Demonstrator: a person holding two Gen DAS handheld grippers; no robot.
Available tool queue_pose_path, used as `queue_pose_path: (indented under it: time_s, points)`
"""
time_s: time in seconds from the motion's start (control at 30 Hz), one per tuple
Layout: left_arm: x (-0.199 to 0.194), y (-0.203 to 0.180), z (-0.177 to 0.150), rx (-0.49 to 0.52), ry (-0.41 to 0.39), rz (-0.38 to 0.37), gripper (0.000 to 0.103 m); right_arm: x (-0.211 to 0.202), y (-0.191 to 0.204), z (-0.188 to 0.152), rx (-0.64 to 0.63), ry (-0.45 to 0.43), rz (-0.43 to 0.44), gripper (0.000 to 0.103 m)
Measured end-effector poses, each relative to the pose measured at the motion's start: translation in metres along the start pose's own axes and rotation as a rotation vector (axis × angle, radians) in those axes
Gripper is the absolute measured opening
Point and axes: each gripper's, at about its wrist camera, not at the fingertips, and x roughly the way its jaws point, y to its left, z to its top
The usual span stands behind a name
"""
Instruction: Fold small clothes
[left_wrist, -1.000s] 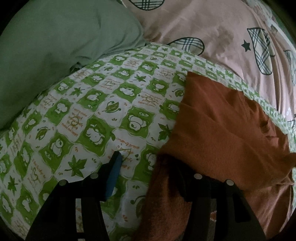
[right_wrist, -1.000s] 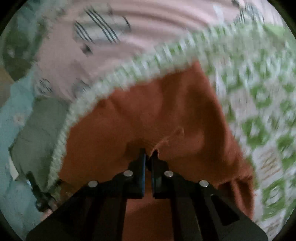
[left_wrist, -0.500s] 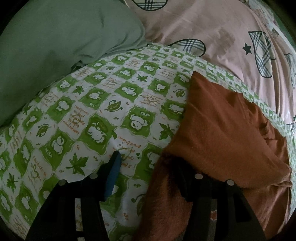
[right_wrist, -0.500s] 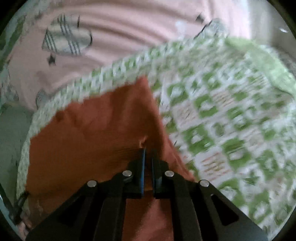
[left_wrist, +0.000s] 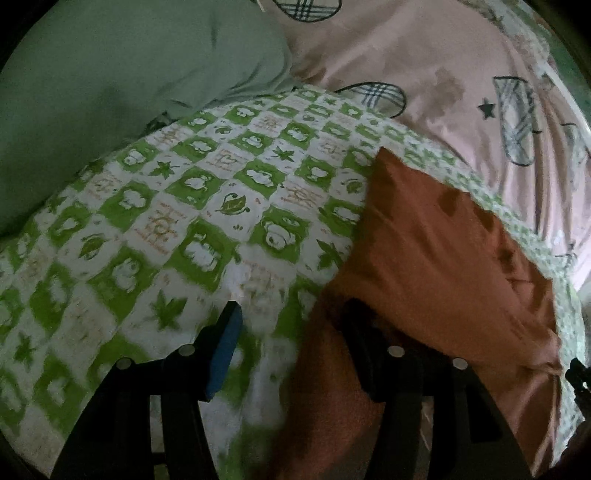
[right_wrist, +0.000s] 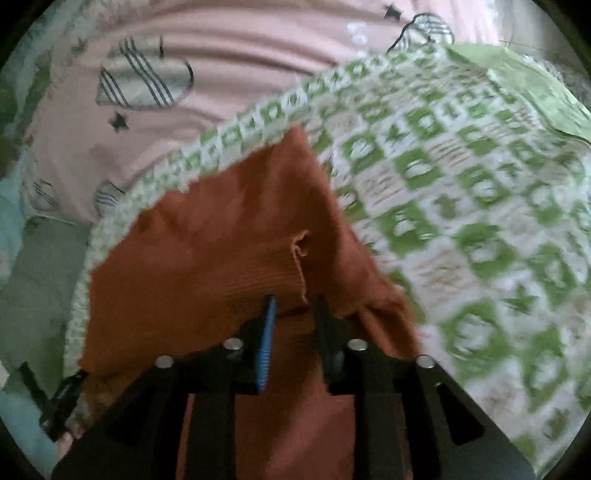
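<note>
Right gripper (right_wrist: 291, 306) fingers have just been opening; spread now, hem of the rust knit garment (right_wrist: 221, 258) loose between them. Left gripper (left_wrist: 291, 314) fingers spread, one on the garment, pinching nothing. Garment lies half-folded at the green checked blanket's (left_wrist: 207, 206) edge on the bed. Soft, light, limp; best taken by hem corners.

The right gripper (right_wrist: 293, 306) was pinched shut on the rust-orange garment (right_wrist: 221, 258); its jaws have just been opening, and the cloth's frayed edge now lies loose between them. The garment's pointed far corner has shifted right, toward the green-checked sheet (right_wrist: 461, 221).
</note>
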Motion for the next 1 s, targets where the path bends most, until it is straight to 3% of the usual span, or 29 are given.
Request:
queue_pose_path:
  time_s: [0.07,0.23,0.5,0.63,0.7,0.8,1.0]
  points:
    - [-0.025,0.001,-0.011,0.012,-0.01,-0.048,0.056,-0.022,-0.005,-0.008,-0.013,-0.01,0.005,0.054]
    - [-0.066,0.002,-0.043,0.141,0.009,-0.053,0.068,-0.048,-0.022,-0.035,-0.04,0.03,0.056,0.055]
    - [-0.101,0.029,-0.111,0.243,0.151,-0.156,0.072,-0.072,-0.061,-0.08,-0.037,0.085,0.065,0.057]
    - [-0.115,0.03,-0.141,0.302,0.172,-0.2,0.074,-0.076,-0.073,-0.102,-0.037,0.171,0.174,0.057]
    - [-0.123,0.032,-0.153,0.323,0.182,-0.24,0.077,-0.083,-0.073,-0.116,-0.038,0.236,0.312,0.057]
    - [-0.134,0.038,-0.167,0.309,0.198,-0.321,0.077,-0.09,-0.072,-0.137,-0.056,0.287,0.417,0.057]
    - [-0.137,0.047,-0.174,0.221,0.225,-0.474,0.073,-0.098,-0.068,-0.167,-0.081,0.31,0.572,0.057]
